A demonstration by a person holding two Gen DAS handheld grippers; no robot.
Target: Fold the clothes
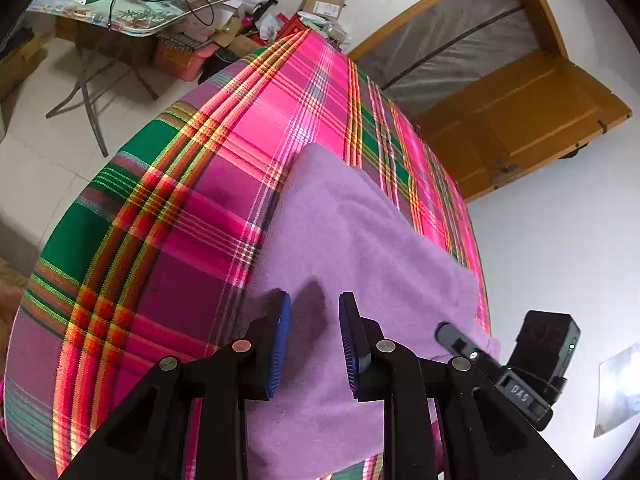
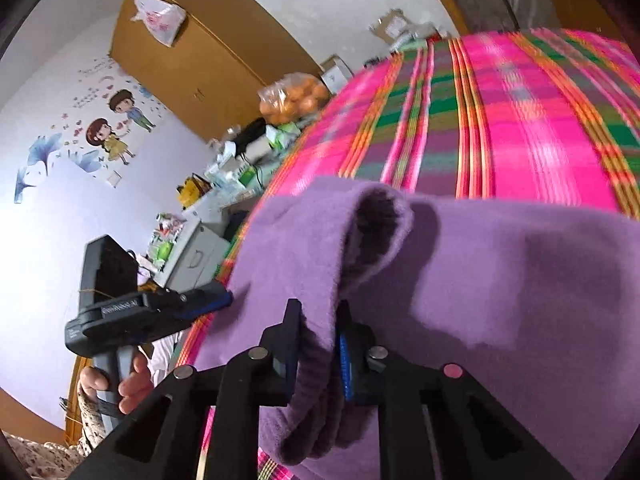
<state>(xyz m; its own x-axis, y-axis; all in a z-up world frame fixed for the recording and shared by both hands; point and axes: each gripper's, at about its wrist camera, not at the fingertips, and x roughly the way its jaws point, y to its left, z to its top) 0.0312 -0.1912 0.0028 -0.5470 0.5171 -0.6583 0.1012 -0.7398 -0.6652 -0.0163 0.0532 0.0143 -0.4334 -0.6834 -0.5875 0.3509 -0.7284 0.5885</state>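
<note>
Purple fleece garment (image 2: 500, 280) on the plaid bed (image 1: 160, 240): my right gripper (image 2: 320, 344) pinches a thick fold, my left gripper (image 1: 316, 340) narrow, empty; layers may slip.

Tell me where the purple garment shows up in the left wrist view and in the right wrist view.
Left wrist: the purple garment fills the lower centre, spread under the claw.
Right wrist: the purple garment spans the lower right, with a fold pinched in the right claw.
Shared landmark: the pink plaid bedsheet beneath it.
</note>
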